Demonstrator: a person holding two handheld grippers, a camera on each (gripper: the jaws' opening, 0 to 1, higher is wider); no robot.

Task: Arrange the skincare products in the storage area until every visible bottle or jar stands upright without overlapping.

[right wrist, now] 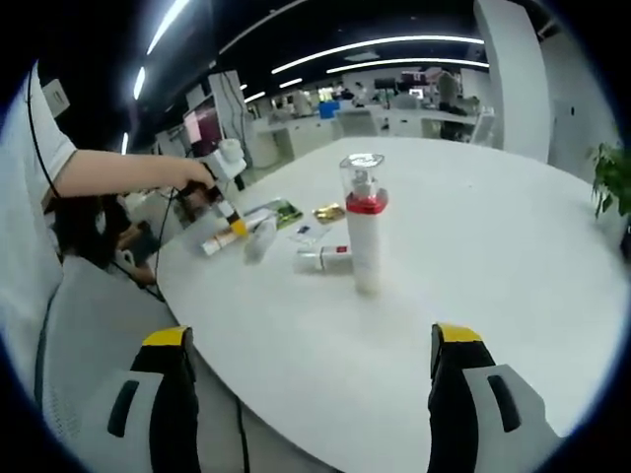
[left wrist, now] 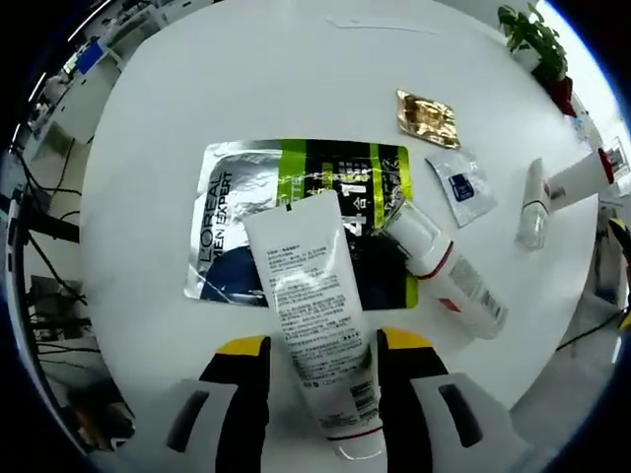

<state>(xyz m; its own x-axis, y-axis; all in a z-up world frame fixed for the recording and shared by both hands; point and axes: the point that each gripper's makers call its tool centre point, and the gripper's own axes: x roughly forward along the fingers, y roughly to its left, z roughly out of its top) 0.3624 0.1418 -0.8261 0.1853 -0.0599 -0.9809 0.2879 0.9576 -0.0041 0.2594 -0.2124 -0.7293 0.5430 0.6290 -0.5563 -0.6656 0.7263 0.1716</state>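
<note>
A white tube (left wrist: 314, 340) lies between the jaws of the left gripper (left wrist: 323, 360), which squeeze it over a shiny packet (left wrist: 296, 212) on the white table (left wrist: 177, 118), while the right gripper (right wrist: 311, 360) is wide open near a tall bottle (right wrist: 364, 222) standing up
</note>
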